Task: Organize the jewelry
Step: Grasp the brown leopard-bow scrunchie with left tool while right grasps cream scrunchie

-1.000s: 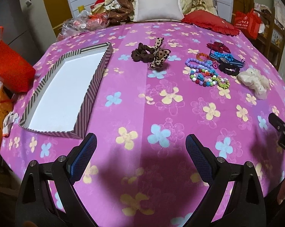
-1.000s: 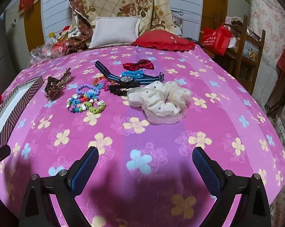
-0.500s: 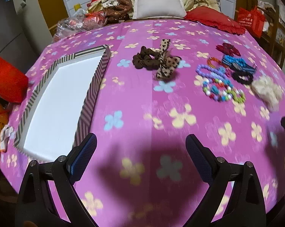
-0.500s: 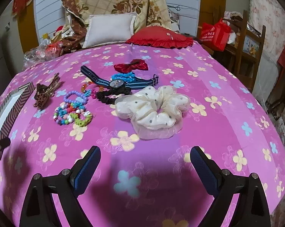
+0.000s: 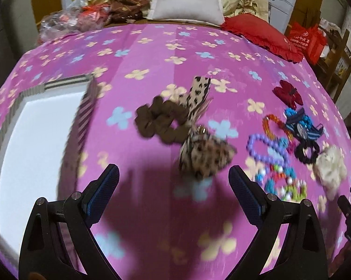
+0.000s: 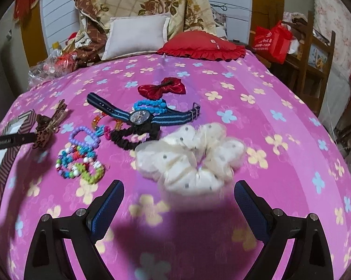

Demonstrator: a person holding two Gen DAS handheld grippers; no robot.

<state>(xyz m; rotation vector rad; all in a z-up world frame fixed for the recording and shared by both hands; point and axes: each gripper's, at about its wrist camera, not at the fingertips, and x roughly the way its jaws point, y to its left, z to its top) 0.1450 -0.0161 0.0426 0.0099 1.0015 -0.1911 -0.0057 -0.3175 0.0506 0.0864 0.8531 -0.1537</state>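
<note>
Here, two pairs of tongs hang over a bed spread with a pink flowered sheet (image 6: 280, 107), each released, its blue-padded fingers set wide apart and gripping nothing. The left tongs (image 5: 173, 186) face a leopard-print bow (image 5: 203, 154) that lies against a brown scrunchie (image 5: 161, 123) near the middle of the sheet; this view is blurred. To their left sits a striped-rimmed box (image 5: 82, 116) with a white floor, nothing visible inside it. The right tongs (image 6: 179, 200) hover just short of a cream dotted scrunchie (image 6: 191, 158), the nearest piece of a cluster on the sheet. Behind the scrunchie a black scrunchie (image 6: 133, 137) touches a blue-striped watch (image 6: 140, 116), whose strap runs across a turquoise bead bracelet (image 6: 149, 105). A red satin bow (image 6: 161, 88) lies just beyond, apart from the rest. To the left of the watch are an orange bead bracelet (image 6: 97, 117), a purple bead bracelet (image 6: 82, 135) and a heap of multicoloured bead bracelets (image 6: 79, 163). In the right wrist view the left tongs' tip shows as a dark bar at the left edge, beside the leopard-print bow. At the head of the bed rest a white pillow (image 6: 135, 35) and a red frilled cushion (image 6: 201, 46).
</note>
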